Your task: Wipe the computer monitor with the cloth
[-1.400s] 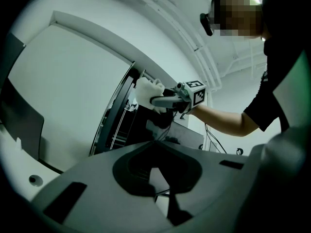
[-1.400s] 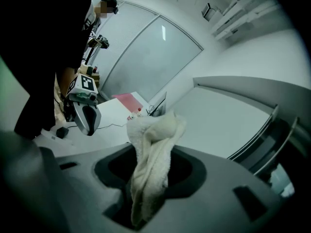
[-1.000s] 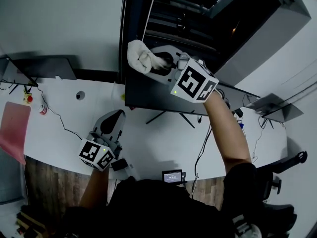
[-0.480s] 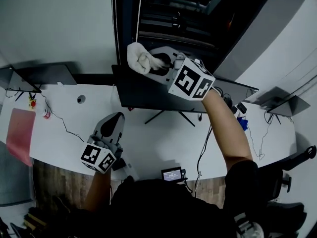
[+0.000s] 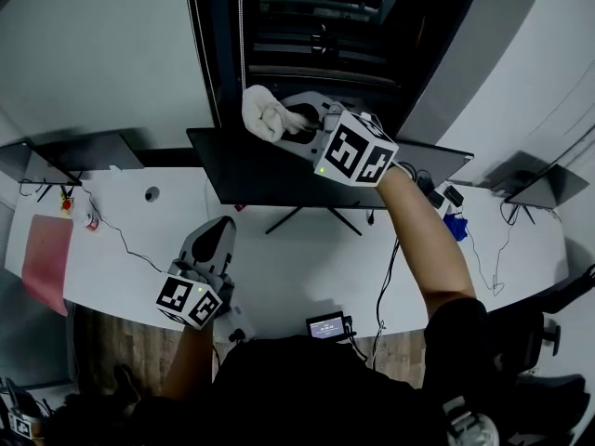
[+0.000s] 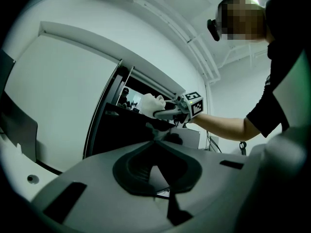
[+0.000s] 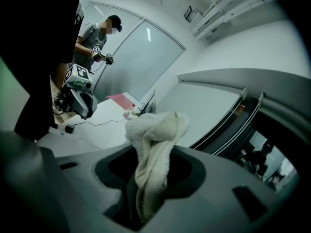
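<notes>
The dark computer monitor stands on the white desk, with its stand legs under it. My right gripper is shut on a bunched white cloth and holds it at the monitor's top edge, left of centre. I cannot tell whether the cloth touches the monitor. In the right gripper view the cloth rises out from between the jaws of the right gripper. My left gripper hangs over the desk in front of the monitor, shut and holding nothing. The left gripper points toward the monitor and the cloth.
A pink sheet lies at the desk's left end. Near it are a thin cable and another dark screen. A small device sits at the front edge. Cables and a blue object lie to the right. Another person stands further off.
The cloth in my right gripper now sits further right along the monitor's top edge than before. The left gripper has dropped slightly. The head view has shifted.
</notes>
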